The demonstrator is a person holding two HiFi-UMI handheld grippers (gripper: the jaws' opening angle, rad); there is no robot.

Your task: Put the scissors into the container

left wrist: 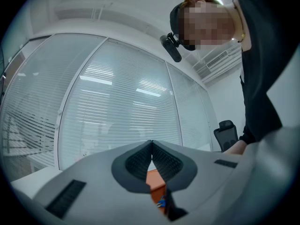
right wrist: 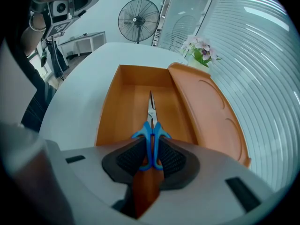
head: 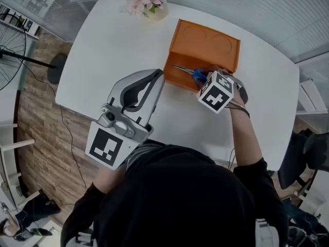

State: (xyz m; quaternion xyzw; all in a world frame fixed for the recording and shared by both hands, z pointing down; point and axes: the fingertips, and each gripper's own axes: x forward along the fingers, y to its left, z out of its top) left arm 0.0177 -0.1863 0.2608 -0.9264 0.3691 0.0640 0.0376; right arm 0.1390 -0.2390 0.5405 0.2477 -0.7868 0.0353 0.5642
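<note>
Step in hand: lowering the scissors into the orange container. The right tool gripped them by the blue handles, with a pad pressed on each side. The blades were closed and pointed away down the length of the open box. The scissors hung over the inside of the box, roughly along its middle, with the lid standing open to the right. I couldn't tell whether the tips touched the floor of the box.

To do it well, I'd keep the blades lined up with the long axis so they stay off both side walls and the lid. The handles should drop below the near rim before release, and the pads should then open only enough to free them. After that the tool should back straight out, so a pad doesn't catch a handle loop. The box looked light, so a push on the near wall could slide it across the white surface.

Pose: the right hand reached forward from the body. The forearm ran over the near edge of the surface, and the marker cube sat on top at the near side of the box.

The left tool was closed with its tips together and nothing between them. It was held to the left of the box, apart from it and not bracing it. Its view tilted up toward the blinds.
</note>
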